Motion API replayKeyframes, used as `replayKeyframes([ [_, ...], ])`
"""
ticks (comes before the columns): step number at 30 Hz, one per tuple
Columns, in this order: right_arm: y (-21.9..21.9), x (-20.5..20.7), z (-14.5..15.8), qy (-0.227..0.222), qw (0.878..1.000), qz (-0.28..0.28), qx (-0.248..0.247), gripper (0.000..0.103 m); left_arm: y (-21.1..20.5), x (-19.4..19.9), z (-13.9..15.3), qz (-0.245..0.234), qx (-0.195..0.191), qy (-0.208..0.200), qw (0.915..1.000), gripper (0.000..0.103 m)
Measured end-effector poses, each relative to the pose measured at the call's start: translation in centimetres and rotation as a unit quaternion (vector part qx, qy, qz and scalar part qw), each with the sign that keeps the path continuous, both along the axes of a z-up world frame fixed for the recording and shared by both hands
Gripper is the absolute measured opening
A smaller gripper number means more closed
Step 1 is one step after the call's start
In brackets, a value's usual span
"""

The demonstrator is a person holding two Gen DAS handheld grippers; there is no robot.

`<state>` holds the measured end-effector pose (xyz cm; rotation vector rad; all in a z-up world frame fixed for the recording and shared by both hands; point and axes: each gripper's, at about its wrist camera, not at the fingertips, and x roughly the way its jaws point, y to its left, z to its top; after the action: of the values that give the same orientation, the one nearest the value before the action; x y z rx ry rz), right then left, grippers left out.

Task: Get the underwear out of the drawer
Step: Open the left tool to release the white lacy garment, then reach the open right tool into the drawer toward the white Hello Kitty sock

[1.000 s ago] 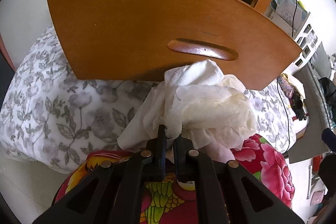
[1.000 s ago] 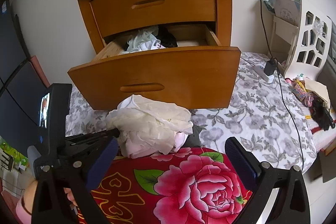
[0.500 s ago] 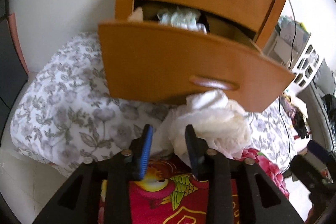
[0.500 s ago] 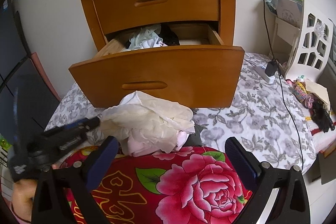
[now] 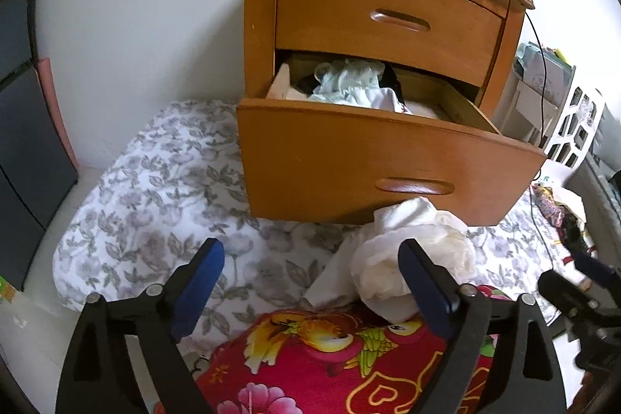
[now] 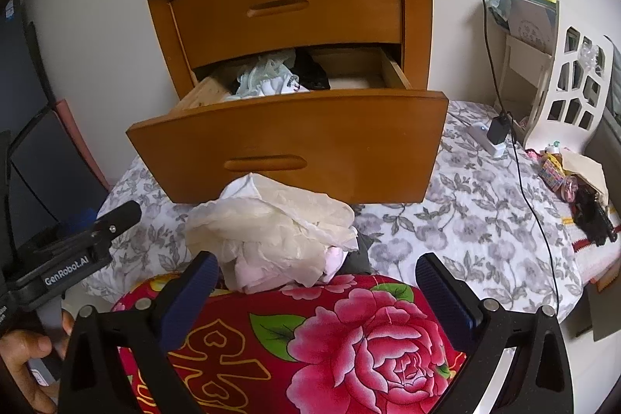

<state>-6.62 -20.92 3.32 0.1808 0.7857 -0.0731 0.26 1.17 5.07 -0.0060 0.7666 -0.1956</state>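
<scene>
Floral bedding (image 6: 465, 220), open drawer (image 6: 287, 142), crumpled underwear (image 6: 268, 80)

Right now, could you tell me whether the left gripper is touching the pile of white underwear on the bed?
Apart. In the right wrist view the left gripper stands left of the white underwear pile, with flowered bedsheet showing between them; its jaws have just been opening, nothing between them.

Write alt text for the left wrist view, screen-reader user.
The open left claw hangs over a bed, nothing between its blue pads, with a crumpled pile of white underwear lying just ahead on the red floral blanket. Behind it a wooden nightstand has its lower drawer pulled out, more clothes inside.
</scene>
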Motion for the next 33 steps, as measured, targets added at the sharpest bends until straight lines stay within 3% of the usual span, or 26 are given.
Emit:
replayKeyframes([
  [14,0.4,0.1,0.2,-0.016,1.000,0.005,-0.016,0.103,0.6,-0.4,0.3,0.009,0.008,-0.028,0.9995,0.096],
  [30,0.9,3.9,3.0,-0.031,0.997,0.054,-0.035,0.103,1.7,-0.2,0.4,0.021,-0.037,-0.060,0.9973,0.101],
  [33,0.9,5.5,4.1,-0.034,0.996,0.075,-0.041,0.103,1.5,0.3,0.4,0.016,-0.041,-0.046,0.9980,0.101],
])
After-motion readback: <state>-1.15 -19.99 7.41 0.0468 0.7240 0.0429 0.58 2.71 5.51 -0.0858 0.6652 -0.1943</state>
